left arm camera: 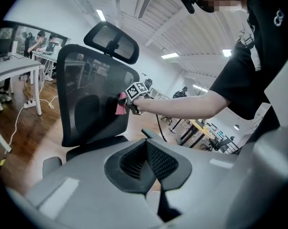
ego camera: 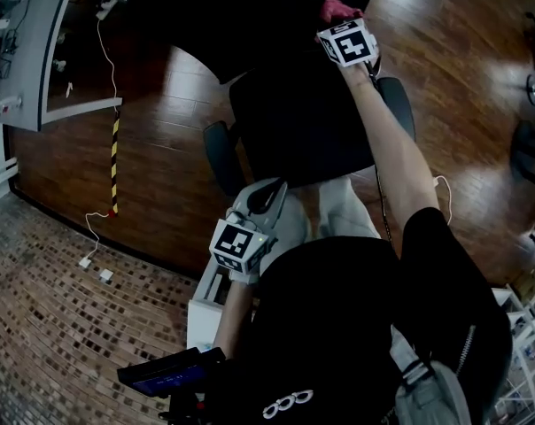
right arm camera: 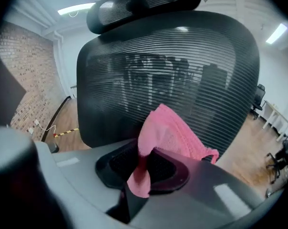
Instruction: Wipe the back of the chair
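My right gripper (right arm camera: 141, 168) is clamping the pink cloth (right arm camera: 170, 132) between its jaws and pressing it against the chair's mesh back (right arm camera: 182, 70). My left gripper (left arm camera: 149, 163) is hovering apart from the chair, its jaws together and empty.

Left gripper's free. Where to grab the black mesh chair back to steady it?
Likely the side rim of the black mesh chair back, opposite the pink cloth in the right gripper. Come from that side, jaws straddling front and back: the panel is broad and upright, only its edge is thin. Open the left gripper first.
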Motion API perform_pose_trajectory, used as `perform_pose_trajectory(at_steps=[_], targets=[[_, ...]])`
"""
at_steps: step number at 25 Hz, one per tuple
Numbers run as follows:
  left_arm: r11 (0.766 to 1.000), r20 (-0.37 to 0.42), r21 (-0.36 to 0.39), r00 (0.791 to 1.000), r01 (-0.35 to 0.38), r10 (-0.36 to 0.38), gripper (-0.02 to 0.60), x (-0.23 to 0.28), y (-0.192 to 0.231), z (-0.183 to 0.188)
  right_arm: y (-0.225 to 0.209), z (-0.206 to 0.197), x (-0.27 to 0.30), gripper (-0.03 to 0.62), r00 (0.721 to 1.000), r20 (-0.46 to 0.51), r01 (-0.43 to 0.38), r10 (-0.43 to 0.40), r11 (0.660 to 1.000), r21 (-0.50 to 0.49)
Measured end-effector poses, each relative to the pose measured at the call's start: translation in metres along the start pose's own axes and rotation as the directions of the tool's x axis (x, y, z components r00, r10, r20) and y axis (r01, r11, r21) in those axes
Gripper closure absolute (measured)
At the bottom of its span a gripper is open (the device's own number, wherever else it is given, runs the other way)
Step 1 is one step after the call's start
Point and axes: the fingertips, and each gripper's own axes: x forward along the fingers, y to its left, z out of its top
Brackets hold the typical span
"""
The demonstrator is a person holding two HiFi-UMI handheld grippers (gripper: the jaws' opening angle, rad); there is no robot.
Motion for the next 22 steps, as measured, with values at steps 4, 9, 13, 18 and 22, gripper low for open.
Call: perform_pose_trajectory(at_steps=[4,9,13,18,22], targets=[[0.999,0.020,-0.020,0.999,-0.025,0.025,0.592,-0.024,0.012,-0.005,0.056,0.018,0.011,0.545,0.998,0.004,-0.059,0.060,0.996,-0.060],[0.998,0.038,-0.040,0.998,-0.053,0.055,0.592,-0.046,0.029,-0.012,0.117,0.033,0.029,0.545,0.992,0.006,-0.124,0.125,0.985,-0.117],[0.995,0.054,-0.060,0.995,-0.082,0.085,0.592,-0.064,0.039,-0.018,0.157,0.044,0.039,0.545,0.986,-0.004,-0.165,0.167,0.973,-0.163],[0.990,0.068,-0.087,0.991,-0.112,0.119,0.592,-0.082,0.051,-0.029,0.199,0.058,0.055,0.545,0.978,-0.008,-0.208,0.211,0.958,-0.200],[0.986,0.071,-0.106,0.988,-0.131,0.139,0.592,-0.098,0.061,-0.038,0.234,0.065,0.065,0.545,0.971,-0.012,-0.237,0.240,0.945,-0.228]])
